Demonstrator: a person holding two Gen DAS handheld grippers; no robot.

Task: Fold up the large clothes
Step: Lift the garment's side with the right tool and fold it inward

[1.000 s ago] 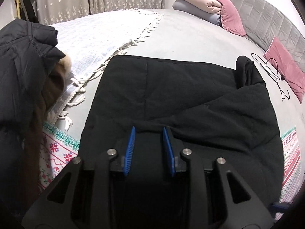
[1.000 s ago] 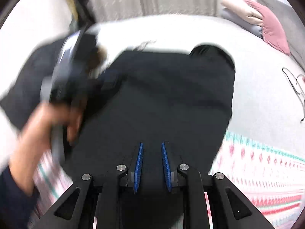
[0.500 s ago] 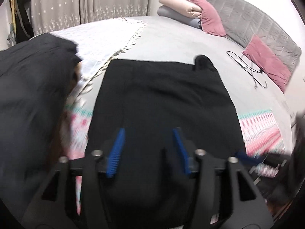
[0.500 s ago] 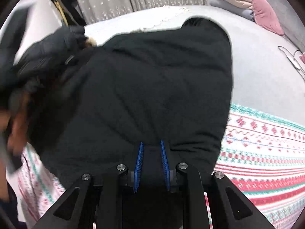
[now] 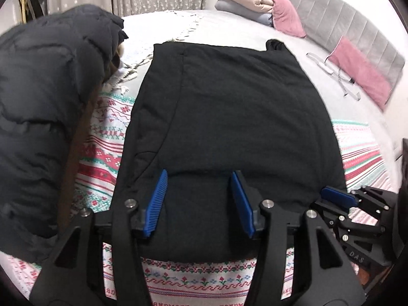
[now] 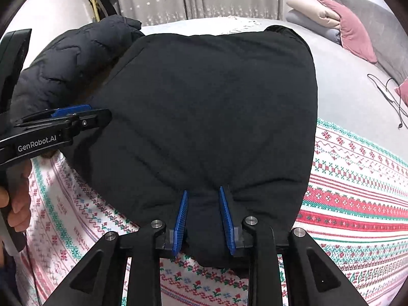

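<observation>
A large black garment (image 5: 229, 107) lies folded flat on the bed, its near hem toward me; it fills the right wrist view (image 6: 204, 107). My left gripper (image 5: 199, 178) is open above the near hem, empty. My right gripper (image 6: 202, 197) is nearly closed, pinching a fold of the garment's near edge. The right gripper also shows at the garment's right corner in the left wrist view (image 5: 339, 199). The left gripper shows at the left in the right wrist view (image 6: 74, 113).
A dark puffer jacket with brown fur trim (image 5: 43, 102) is piled at the left, also in the right wrist view (image 6: 66, 58). A patterned red, green and white blanket (image 6: 357, 178) covers the near bed. Pillows (image 5: 260, 7), a pink cushion (image 5: 359, 74) and a cable (image 5: 339, 76) lie behind.
Both grippers pulled back toward the near hem. The left gripper opened wider. The garment now lies flatter and squarer, and the right gripper keeps its pinch on the edge.
</observation>
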